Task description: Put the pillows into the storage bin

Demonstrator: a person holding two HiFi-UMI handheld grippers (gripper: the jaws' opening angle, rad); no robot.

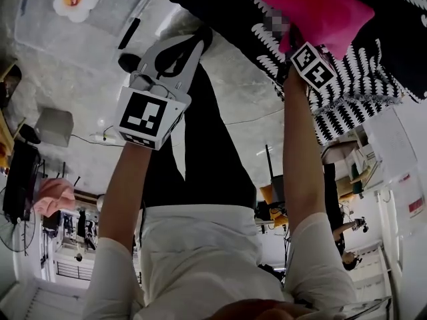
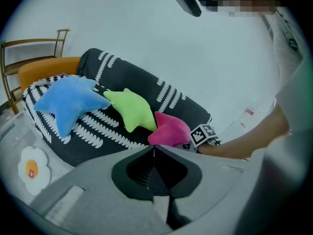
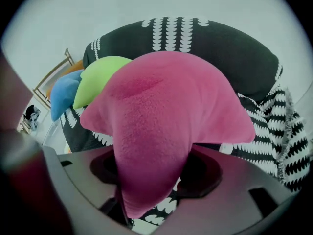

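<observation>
the right claw (image 3: 149,199) is clamped on one arm of the pink pillow (image 3: 166,116), which lies at the edge of the sofa (image 3: 230,48). the hold is on a soft tip only, so i judge a slow, straight lift best, lest the plush slip out. the left claw (image 2: 154,150) hangs closed and empty, free to steady it. behind lie the green pillow (image 2: 132,109), touching the pink one, and the blue pillow (image 2: 68,102). the bin is out of view.
</observation>
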